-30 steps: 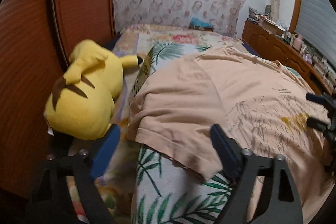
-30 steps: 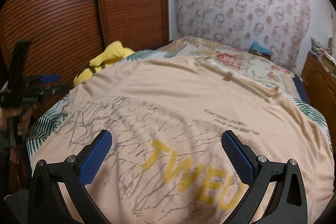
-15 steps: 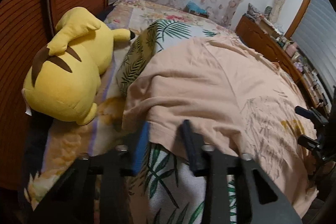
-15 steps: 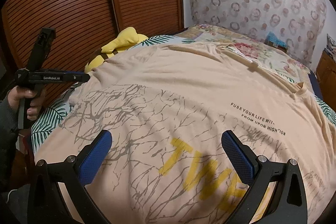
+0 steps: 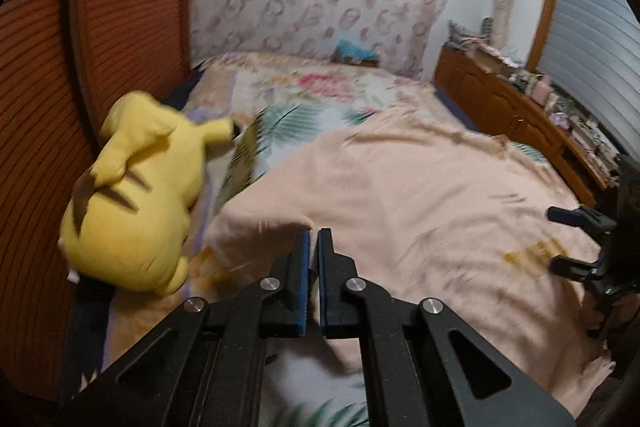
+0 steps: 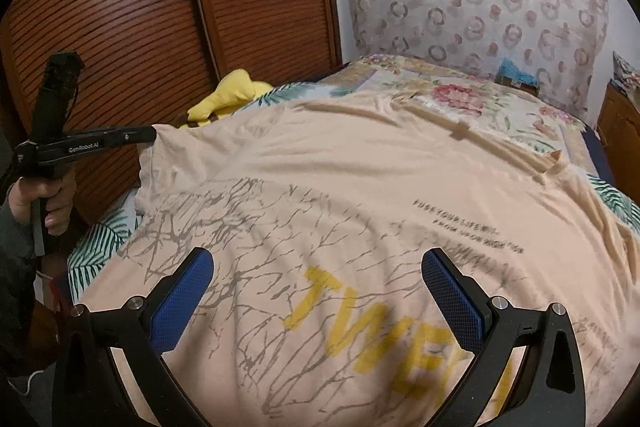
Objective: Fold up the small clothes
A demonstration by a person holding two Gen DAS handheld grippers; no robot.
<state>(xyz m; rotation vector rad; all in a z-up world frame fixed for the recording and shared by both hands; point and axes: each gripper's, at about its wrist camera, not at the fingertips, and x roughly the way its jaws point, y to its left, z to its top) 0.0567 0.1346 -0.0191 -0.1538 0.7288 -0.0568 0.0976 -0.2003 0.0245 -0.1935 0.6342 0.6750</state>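
A peach T-shirt (image 5: 400, 195) with yellow letters and a grey branch print lies spread face up on the bed; it also fills the right wrist view (image 6: 360, 187). My left gripper (image 5: 313, 239) is shut on the shirt's left sleeve hem and lifts that edge a little. In the right wrist view the left gripper (image 6: 150, 135) shows at the left, pinching the sleeve. My right gripper (image 6: 316, 271) is open and empty, hovering over the printed chest. It shows at the right edge of the left wrist view (image 5: 560, 239).
A yellow plush toy (image 5: 132, 203) lies at the bed's left side beside a wooden slatted wardrobe (image 6: 160, 7). A leaf-print sheet (image 5: 288, 119) and floral bedding (image 6: 480, 95) cover the bed. A wooden dresser (image 5: 520, 115) with clutter stands to the right.
My left gripper closed from wide open onto the shirt's sleeve hem and has raised that edge. The right gripper stayed open and moved slightly over the print.
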